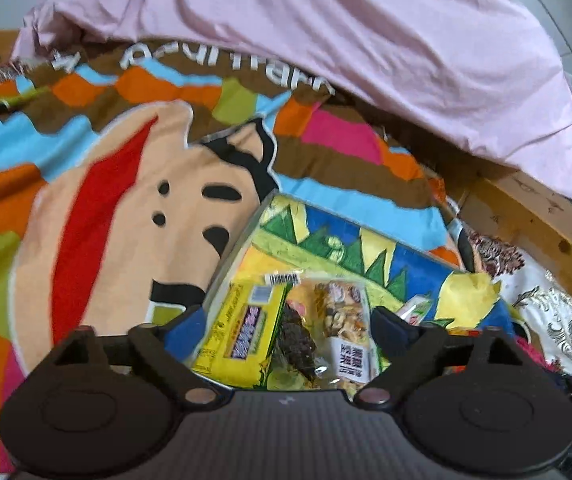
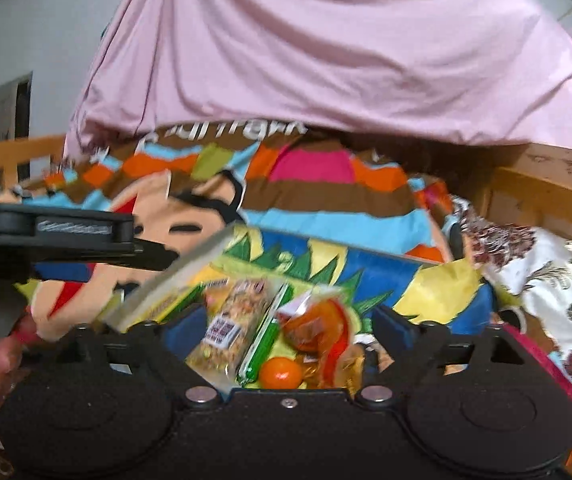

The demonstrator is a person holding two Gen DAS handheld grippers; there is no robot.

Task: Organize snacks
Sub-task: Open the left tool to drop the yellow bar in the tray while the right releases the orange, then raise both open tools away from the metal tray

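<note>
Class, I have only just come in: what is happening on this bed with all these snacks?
A person holds tongs in each hand over a colourful patterned tray lying on a bright cartoon blanket. Both the left tongs and the right tongs are open and grip nothing. In the tray lie a yellow chocolate bar pack, a clear bag of mixed nuts, a green wrapped stick, a small orange fruit and an orange crinkly packet.

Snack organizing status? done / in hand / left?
Done: several snacks already lie in the colourful box: a nut pack, a green bar, an orange packet, a small orange and a yellow bar. In hand: nothing; left gripper and right gripper hover open over it. Left: tidying; no other loose snacks visible.
</note>
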